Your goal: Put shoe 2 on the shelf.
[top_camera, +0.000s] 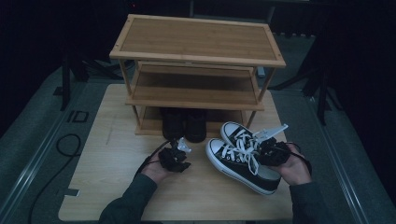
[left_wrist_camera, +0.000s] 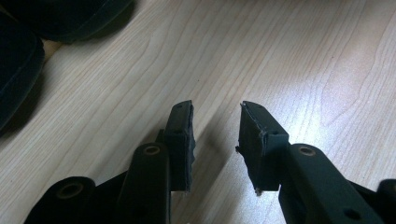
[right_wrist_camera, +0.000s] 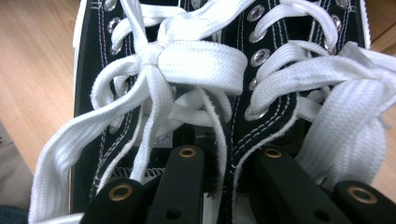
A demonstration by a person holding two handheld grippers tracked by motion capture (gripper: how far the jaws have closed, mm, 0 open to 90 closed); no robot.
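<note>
From the high view, a light wooden tabletop (top_camera: 107, 186) carries a three-tier bamboo shoe rack (top_camera: 198, 42) at twelve o'clock. A pair of dark shoes (top_camera: 184, 123) stands on the rack's lowest shelf, toes toward the person. At about four o'clock from the rack's front lies a pair of black-and-white lace-up sneakers (top_camera: 233, 156), side by side, toes pointing toward ten o'clock.

The right gripper (top_camera: 271, 151) sits at the sneakers' heel end, held by the person's right hand (top_camera: 292, 170). Its fingers cannot be made out from above. The right gripper view looks straight down the two tongues of the sneakers (right_wrist_camera: 275, 107): white laces (right_wrist_camera: 196, 63) tied in bows, silver eyelets, white stitching. The two black fingers run in under the laces where the inner collars of both shoes meet, clamped together on those collars.

The left gripper (top_camera: 175, 156) rests low at six o'clock from the dark shoes, well apart from the sneakers, held by the left hand (top_camera: 156, 170). The left gripper view gives what the high view cannot: its fingers (left_wrist_camera: 182, 140) stand apart with only bare wood grain between them, just over the tabletop (left_wrist_camera: 289, 56). The rounded dark shoes (left_wrist_camera: 18, 60) show at ten o'clock in that view.
</note>
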